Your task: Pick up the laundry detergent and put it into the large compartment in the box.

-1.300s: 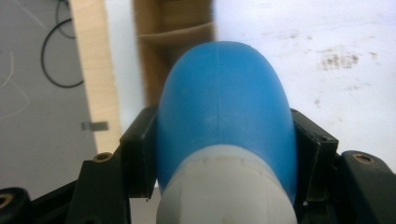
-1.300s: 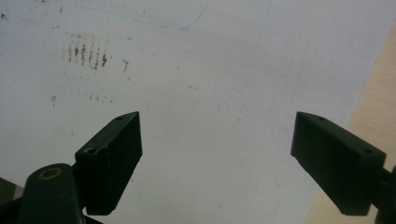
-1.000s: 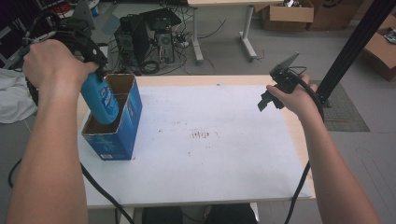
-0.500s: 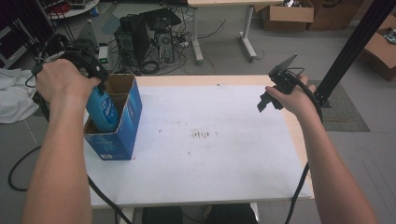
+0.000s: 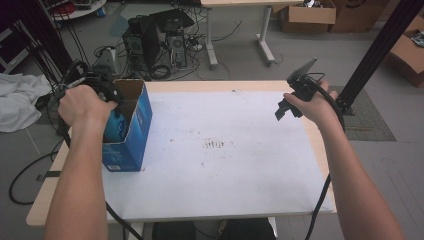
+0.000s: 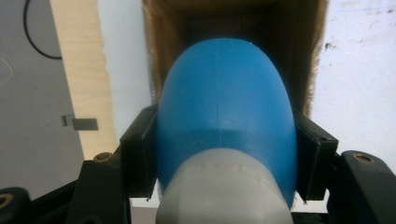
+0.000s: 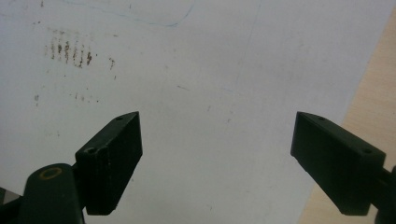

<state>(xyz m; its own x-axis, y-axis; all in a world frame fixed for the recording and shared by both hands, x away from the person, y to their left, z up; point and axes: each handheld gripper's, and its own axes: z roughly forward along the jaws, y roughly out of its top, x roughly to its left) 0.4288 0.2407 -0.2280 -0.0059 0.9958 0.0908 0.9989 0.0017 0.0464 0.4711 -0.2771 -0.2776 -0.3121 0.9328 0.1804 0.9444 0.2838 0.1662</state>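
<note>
Bottle (image 6: 226, 116) clamped between left tongs (image 6: 224, 161)

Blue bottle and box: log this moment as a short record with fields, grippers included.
held item: blue bottle with a pale cap end
holder: left gripper, jaws clamped on the bottle's sides
bottle position: partly inside the open top of the blue cardboard box
box position: upright on the left part of the white table
right gripper: jaws wide apart, nothing between them, held above the table's right side
table marks: brown smudges near the centre
</note>
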